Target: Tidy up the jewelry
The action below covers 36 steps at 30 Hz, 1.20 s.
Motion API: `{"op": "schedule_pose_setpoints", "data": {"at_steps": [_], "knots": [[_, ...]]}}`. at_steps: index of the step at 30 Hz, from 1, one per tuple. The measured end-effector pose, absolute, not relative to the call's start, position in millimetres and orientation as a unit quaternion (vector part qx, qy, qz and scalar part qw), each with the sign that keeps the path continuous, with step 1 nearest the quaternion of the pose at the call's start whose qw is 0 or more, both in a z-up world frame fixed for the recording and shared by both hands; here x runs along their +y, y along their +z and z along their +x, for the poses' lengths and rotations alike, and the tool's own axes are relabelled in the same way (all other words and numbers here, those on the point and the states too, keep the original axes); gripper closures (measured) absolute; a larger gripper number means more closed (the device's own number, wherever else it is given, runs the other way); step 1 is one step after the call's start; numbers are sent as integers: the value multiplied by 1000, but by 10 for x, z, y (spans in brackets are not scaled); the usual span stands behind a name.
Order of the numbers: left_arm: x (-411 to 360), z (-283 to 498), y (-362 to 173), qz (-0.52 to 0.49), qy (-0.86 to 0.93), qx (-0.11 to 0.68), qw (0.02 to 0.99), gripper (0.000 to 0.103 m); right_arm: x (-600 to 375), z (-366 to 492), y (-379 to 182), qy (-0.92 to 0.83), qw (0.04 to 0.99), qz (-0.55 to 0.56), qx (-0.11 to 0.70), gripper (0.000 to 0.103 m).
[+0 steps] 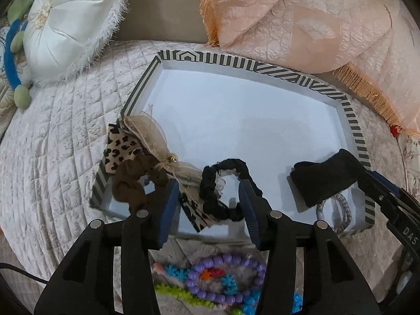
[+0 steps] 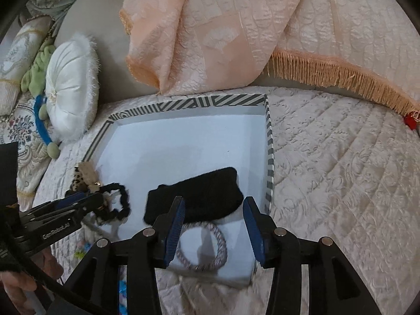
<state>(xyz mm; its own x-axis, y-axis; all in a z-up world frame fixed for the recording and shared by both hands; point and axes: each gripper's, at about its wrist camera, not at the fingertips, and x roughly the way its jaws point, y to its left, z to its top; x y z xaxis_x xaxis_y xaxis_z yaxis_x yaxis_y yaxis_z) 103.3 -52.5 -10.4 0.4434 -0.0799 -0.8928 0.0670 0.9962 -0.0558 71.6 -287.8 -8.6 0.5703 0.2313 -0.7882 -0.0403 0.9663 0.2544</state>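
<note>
Scrunchies: black one (image 1: pixel 220 191) lies in the tray (image 1: pixel 236 64) between the spread left tool (image 1: pixel 210 210); right tool (image 2: pixel 214 223), also spread, hovers over the black pouch (image 2: pixel 197 197). At 9 o'clock the tray's scrunchie pile (image 1: pixel 139 181) overhangs and could spill onto the bed.

I am working over a bed in a home bedroom. A pale quilted bedspread (image 2: pixel 341 170) covers the whole surface under my rig. At eleven o'clock in the left wrist view a round white satin cushion (image 1: pixel 68 23) with a fringed edge leans by a green and blue soft toy (image 1: pixel 15 60). At one o'clock a peach fringed throw (image 1: pixel 302 21) lies bunched up. A striped-rim tray (image 2: pixel 183 103) sits on the quilt, and an embroidered floral pillow (image 2: pixel 23 131) shows at nine o'clock in the right wrist view.
</note>
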Motion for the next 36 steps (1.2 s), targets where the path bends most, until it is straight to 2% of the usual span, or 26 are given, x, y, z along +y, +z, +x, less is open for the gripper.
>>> {"op": "schedule_pose_setpoints", "data": {"at_steps": [5,10,36], "knots": [[-505,822,37,6,-38,513,857,56,-2807,516,42,86,884,108,447,58],[-511,635,160,12,-33,499,866,56,-2669,288,119,89,886,106,443,49],[-347,-361,571,20,-24,449,893,56,-2360,-677,438,88,900,92,416,41]]}}
